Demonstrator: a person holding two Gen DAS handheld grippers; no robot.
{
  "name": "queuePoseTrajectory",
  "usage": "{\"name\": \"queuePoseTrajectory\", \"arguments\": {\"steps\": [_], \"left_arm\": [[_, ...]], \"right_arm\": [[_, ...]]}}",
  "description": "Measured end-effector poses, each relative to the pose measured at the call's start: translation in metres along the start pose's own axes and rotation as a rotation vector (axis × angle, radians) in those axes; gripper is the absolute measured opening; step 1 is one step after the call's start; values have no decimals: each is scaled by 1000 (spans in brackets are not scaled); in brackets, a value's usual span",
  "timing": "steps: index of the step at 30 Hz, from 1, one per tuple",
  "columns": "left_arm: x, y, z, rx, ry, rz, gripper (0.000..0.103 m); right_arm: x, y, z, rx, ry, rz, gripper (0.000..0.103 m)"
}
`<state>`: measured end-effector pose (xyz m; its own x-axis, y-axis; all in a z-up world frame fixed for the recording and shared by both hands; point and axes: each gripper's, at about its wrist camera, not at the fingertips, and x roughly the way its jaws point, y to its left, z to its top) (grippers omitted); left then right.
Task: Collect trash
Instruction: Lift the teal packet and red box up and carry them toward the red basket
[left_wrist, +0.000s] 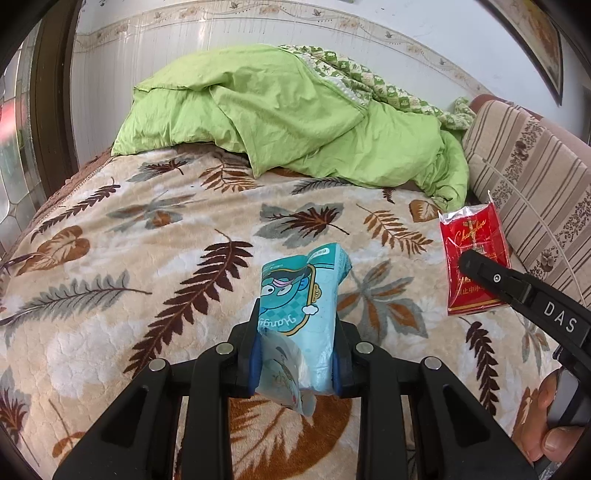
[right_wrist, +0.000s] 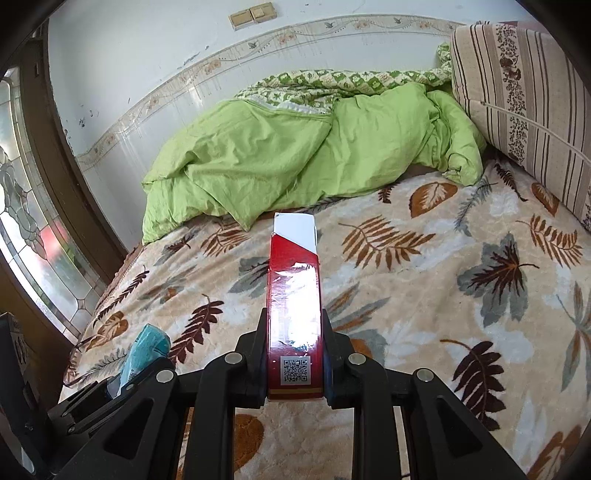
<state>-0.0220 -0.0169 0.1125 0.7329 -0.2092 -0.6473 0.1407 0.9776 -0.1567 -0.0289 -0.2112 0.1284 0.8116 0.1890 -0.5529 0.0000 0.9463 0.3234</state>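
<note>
Two bits of trash are already picked up. Left wrist view: the left claw (left_wrist: 295, 354) is clamped on a blue tissue pack (left_wrist: 301, 295) at lower centre, lifted off the leaf-print bed (left_wrist: 147, 229). At right, the right claw (left_wrist: 466, 263) grips a red cigarette pack (left_wrist: 472, 240).

Right wrist view: same red pack at centre, pinched tight, tissue pack poking in at lower left. I'd say what's left is dumping both; no bin visible anywhere.

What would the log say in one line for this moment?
left tongs: shut on blue packet | right tongs: shut on red pack | both over blanket | bin: not visible
</note>
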Motion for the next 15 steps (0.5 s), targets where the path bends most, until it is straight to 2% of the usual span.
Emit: {"name": "queuePoseTrajectory", "arguments": {"steps": [15], "left_arm": [[-31,-15,7,26,-44,-14,27]], "right_arm": [[-38,5,8,-1,-55,-2,23]]}}
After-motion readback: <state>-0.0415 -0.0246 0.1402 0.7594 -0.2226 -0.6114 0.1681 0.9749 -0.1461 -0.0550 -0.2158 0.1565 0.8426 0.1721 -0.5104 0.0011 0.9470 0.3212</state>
